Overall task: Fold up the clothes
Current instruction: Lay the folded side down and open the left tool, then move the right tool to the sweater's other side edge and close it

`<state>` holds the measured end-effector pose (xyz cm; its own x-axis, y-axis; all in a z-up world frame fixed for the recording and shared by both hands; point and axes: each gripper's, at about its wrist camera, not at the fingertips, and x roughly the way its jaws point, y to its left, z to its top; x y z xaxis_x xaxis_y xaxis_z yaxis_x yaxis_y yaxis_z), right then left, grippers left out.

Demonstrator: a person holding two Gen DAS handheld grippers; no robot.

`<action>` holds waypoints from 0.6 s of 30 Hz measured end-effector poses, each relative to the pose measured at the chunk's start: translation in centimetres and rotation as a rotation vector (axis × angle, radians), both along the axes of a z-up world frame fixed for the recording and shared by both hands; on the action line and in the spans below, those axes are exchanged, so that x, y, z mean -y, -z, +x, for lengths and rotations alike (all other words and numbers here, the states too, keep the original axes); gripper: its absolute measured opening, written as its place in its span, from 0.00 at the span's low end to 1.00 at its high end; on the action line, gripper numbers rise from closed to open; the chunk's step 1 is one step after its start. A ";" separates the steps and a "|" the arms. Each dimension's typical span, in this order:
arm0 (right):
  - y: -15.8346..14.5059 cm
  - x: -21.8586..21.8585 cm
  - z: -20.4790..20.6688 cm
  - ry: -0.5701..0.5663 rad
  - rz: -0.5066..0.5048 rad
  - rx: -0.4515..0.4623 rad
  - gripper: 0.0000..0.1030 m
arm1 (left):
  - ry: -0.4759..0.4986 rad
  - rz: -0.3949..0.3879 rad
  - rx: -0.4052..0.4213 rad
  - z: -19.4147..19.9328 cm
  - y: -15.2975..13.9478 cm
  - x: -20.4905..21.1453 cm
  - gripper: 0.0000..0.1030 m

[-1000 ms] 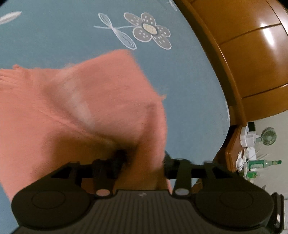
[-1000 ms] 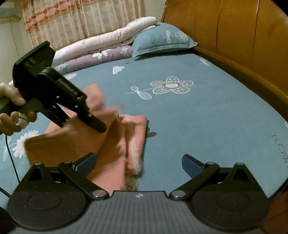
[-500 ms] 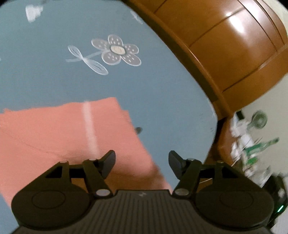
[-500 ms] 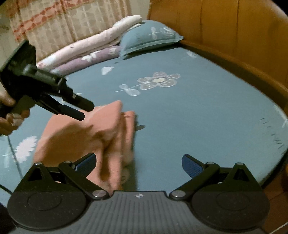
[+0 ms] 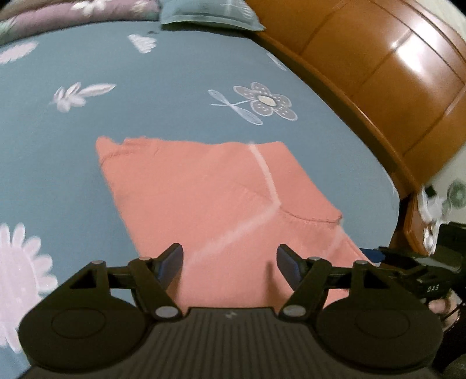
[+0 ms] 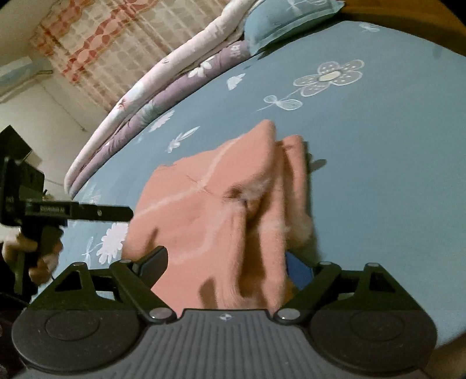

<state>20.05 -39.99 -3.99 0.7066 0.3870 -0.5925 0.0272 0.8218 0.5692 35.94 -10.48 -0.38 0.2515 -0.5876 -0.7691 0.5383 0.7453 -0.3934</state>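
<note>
A salmon-pink garment (image 5: 218,189) with pale stripes lies folded on the blue flowered bed sheet (image 5: 145,87). My left gripper (image 5: 230,263) hovers over the garment's near part; its jaws are opening and hold nothing. In the right wrist view the garment (image 6: 218,204) bunches up at its near edge, and that edge sits between the jaws of my right gripper (image 6: 225,268). These jaws are closing, and the pads do not visibly press the cloth. The left gripper (image 6: 116,211) shows at the left of that view, in a hand (image 6: 38,253), clear of the garment.
A wooden headboard (image 5: 378,73) runs along the bed's right side. A blue pillow (image 6: 285,20) and rolled quilts (image 6: 160,87) lie at the far end, before a curtain (image 6: 116,38). A small fan (image 5: 457,195) stands on a cluttered nightstand past the bed's corner.
My left gripper has let go of the garment and pulled back leftwards, jaws wider. The cloth has dropped into a flat fold. My right gripper has dipped onto its near edge, jaws narrowing.
</note>
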 end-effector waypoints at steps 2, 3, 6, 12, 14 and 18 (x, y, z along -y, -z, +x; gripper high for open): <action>0.0 0.2 0.7 0.000 0.014 0.009 0.88 | -0.036 -0.027 -0.008 -0.1 0.2 -0.3 0.70; -0.1 0.3 1.1 0.000 0.020 0.015 0.88 | -0.051 -0.041 -0.013 0.0 0.2 -0.4 0.72; -0.2 0.6 2.6 -0.006 0.017 0.034 0.88 | -0.072 -0.059 -0.021 0.2 0.5 -0.2 0.74; 0.7 1.6 5.8 -0.020 0.058 0.048 0.89 | -0.072 -0.053 -0.010 0.0 0.8 -0.1 0.75; 1.6 1.9 6.9 -0.035 0.108 0.020 0.90 | -0.077 -0.055 -0.012 0.0 0.8 -0.1 0.75; 0.1 0.8 6.1 -0.035 0.059 0.040 0.90 | -0.081 -0.055 -0.013 -0.1 0.8 -0.2 0.77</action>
